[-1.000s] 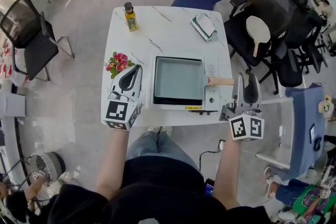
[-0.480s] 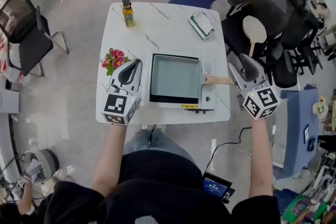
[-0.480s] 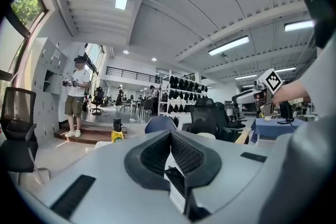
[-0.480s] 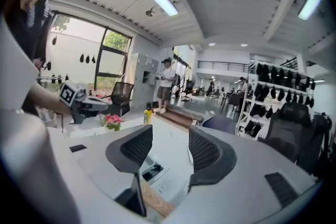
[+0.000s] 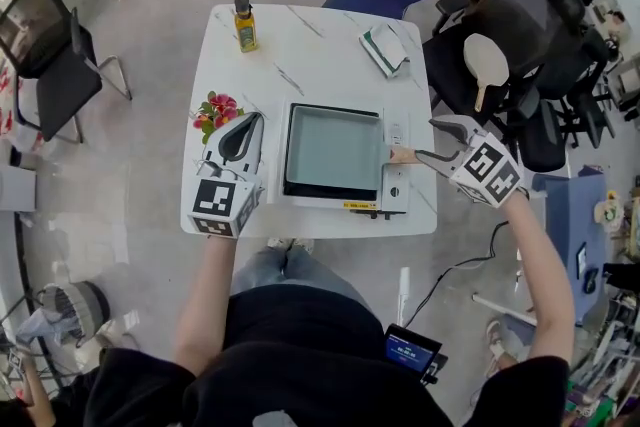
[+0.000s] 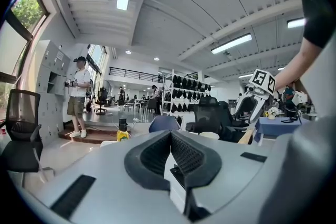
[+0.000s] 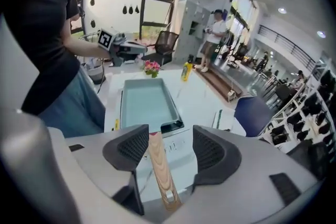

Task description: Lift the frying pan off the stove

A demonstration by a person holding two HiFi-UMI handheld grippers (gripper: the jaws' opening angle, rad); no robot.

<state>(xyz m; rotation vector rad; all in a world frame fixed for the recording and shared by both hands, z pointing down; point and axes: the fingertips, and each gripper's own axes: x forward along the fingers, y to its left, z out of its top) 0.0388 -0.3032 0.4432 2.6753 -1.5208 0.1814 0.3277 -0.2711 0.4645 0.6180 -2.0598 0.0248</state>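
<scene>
Now, mid-frame on the white table [image 5: 320, 45], the stove [image 5: 398, 190] carries the frying pan [image 5: 335, 150]; your right gripper [image 7: 170, 147] has swung in, jaws opening astride the wooden handle [image 7: 159, 170], not gripping yet; your left gripper [image 6: 170, 152] is pinched shut, empty.

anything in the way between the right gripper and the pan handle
Nothing visible. The wooden handle lies between the jaws of the right gripper, which are opening; it sits close to one pad and is not clamped.
</scene>
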